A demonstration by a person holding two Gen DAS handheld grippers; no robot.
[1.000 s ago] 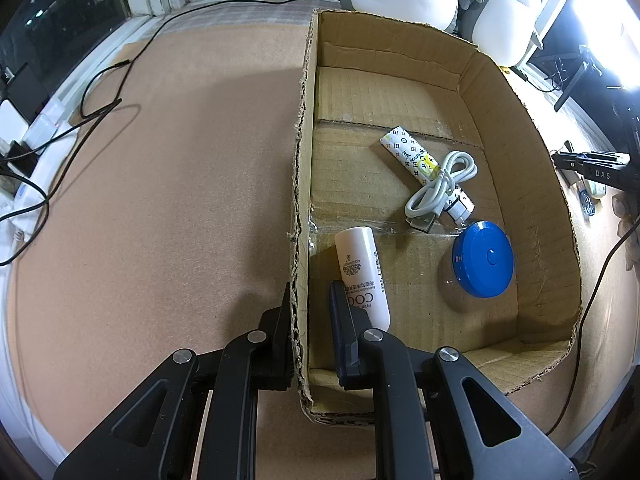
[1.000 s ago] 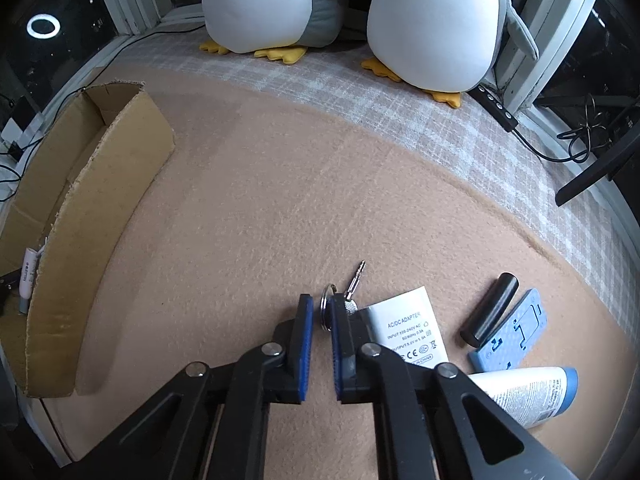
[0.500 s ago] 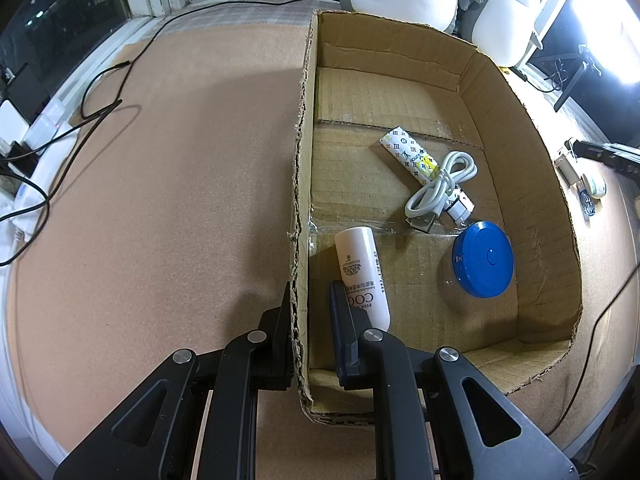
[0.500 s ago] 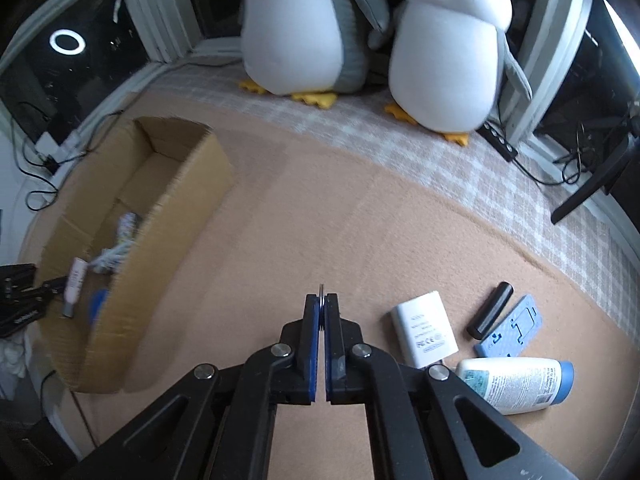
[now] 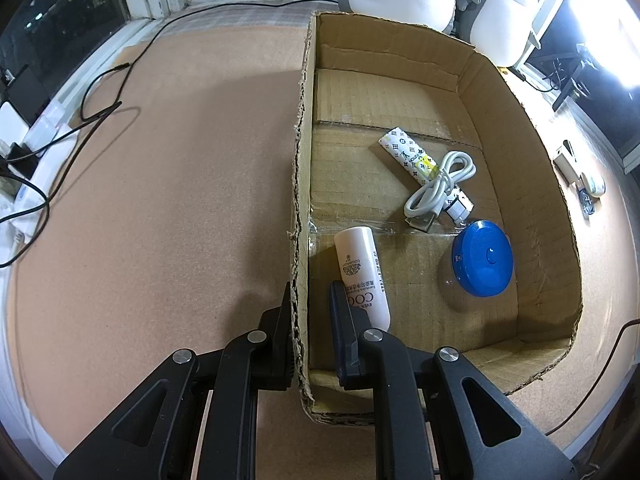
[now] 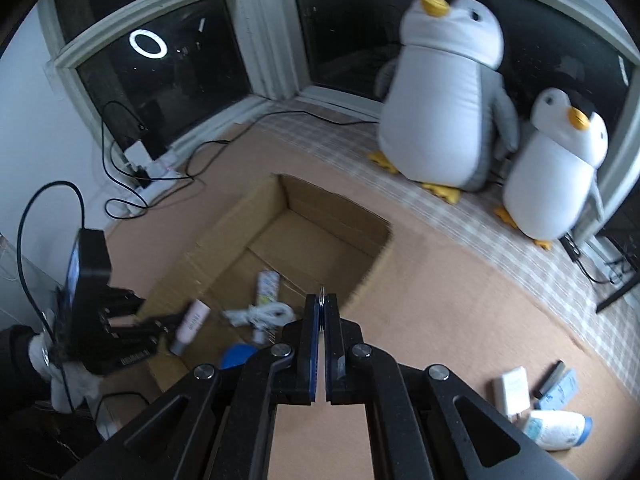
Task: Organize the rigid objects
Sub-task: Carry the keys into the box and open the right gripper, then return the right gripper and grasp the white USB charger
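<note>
Tan felt (image 5: 168, 200) covers the whole surface under you, running back to a plaid cloth strip and dark window panes.

Your left gripper (image 5: 309, 322) points steeply down and is clamped on the near left wall of the open brown cardboard box (image 5: 303, 184), one finger outside, one inside. Just beside the inner finger a white cylindrical bottle with printed lettering (image 5: 362, 270) lies on the box floor. Farther in sit a round blue plastic disc (image 5: 482, 258), a coiled white USB cable (image 5: 438, 188), and under the cable a white patterned stick-shaped tube (image 5: 408, 154).

Your right gripper (image 6: 321, 308) hangs above the box, angled down, its jaws clenched on a thin silver metal key ring (image 6: 321, 290) whose edge just peeks out between the fingertips. The right wrist view is blurred. Below it, the box lies open, and the left gripper (image 6: 160, 326) shows at its left wall, carried by a hand in a pale glove (image 6: 44, 354) with a dark sleeve.

On the felt to your right, well apart from the box, lie a white rectangular power adapter (image 6: 513, 390), a short black bar (image 6: 551, 378), a light blue flat holder (image 6: 560, 392) and a white bottle with a blue cap (image 6: 556, 430).

Beyond, two white and grey plush penguins (image 6: 444, 92) stand on the plaid strip against the windows, and black cables (image 6: 132, 184) trail to a white power strip (image 6: 148, 160) at the left corner.
</note>
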